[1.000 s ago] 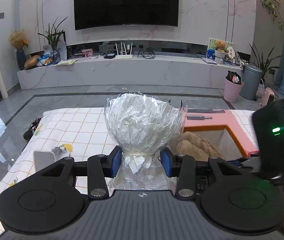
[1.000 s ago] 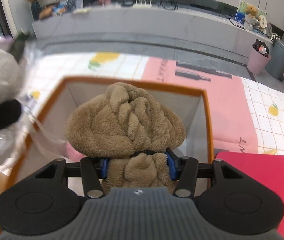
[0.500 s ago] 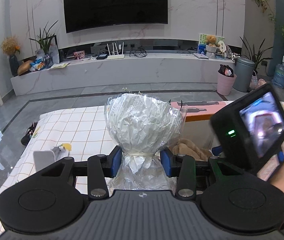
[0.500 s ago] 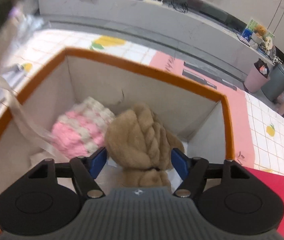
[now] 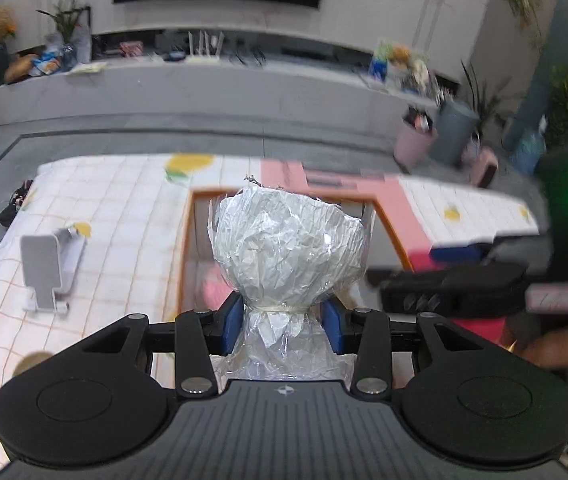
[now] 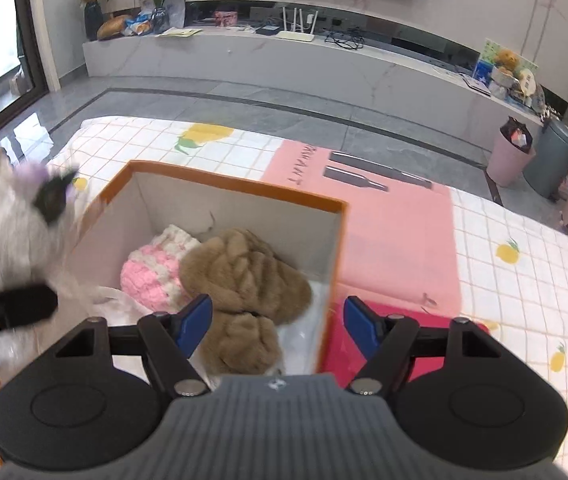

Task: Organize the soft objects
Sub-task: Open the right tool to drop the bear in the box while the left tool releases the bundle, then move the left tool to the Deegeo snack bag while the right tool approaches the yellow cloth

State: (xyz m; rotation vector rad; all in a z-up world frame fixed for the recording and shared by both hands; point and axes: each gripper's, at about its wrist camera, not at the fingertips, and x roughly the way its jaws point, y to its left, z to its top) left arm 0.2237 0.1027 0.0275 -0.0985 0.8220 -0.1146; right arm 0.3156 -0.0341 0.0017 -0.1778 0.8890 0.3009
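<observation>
A: Crinkled white paper under clear film, tied at the neck: one wrapped bouquet. Held by the left gripper, its blue fingers clamped on the tied neck, just above the open box.

B: Box contents?

A: One brown plush toy, lying loose against the right wall. One pink-and-white knitted piece, touching it on the left. The right gripper hangs over the box's near right corner; its fingers have just been opening and stand wide apart, with nothing gripped between them.

B: Step in hand?

A: By my reading, bouquet into the box. Advice: lower it head first into the free left side, keep hold at the tie rather than on the paper head, which would likely crush, and let go only once it rests on something. The right gripper should clear the box mouth first.

B: Surface?

A: Desk under a white checked cloth with lemon prints. One pink mat beyond the box, one red flat item beside it, one grey stand at the left.

B: Room?

A: Grey tiled floor, long marble ledge under a wall-mounted television, potted plants, pink bin and grey bin at right.
</observation>
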